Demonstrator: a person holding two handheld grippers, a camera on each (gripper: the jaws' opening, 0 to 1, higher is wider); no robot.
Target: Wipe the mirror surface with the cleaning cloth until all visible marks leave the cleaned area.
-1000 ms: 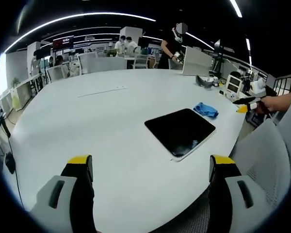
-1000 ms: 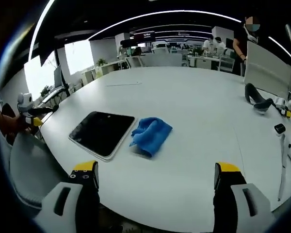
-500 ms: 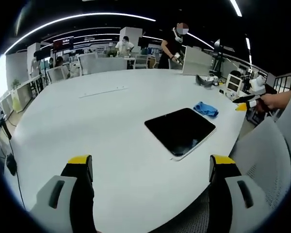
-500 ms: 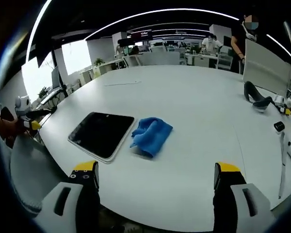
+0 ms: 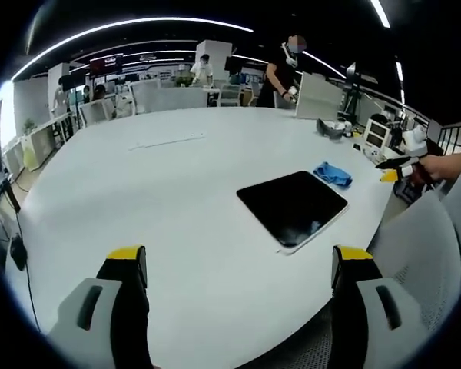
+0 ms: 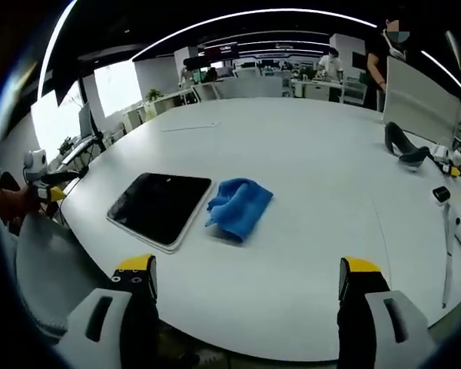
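Task at start, no wiping done yet by look of things. Mirror [image 6: 160,208] lies flat on white table [image 6: 307,192] near its edge, faint smudge visible near 1 corner in left gripper view [image 5: 293,206]. Blue cloth [image 6: 239,206] bunched just beside mirror, untouched. Left gripper [image 5: 238,265] jaws wide apart, empty. Right gripper [image 6: 246,273] jaws wide apart, empty, well short of cloth. Left to do: pick up cloth, wipe mirror.

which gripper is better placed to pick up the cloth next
Right, probably. In the right gripper view the blue cloth lies nearly straight ahead of the open right gripper. From the left gripper, the mirror lies in between.
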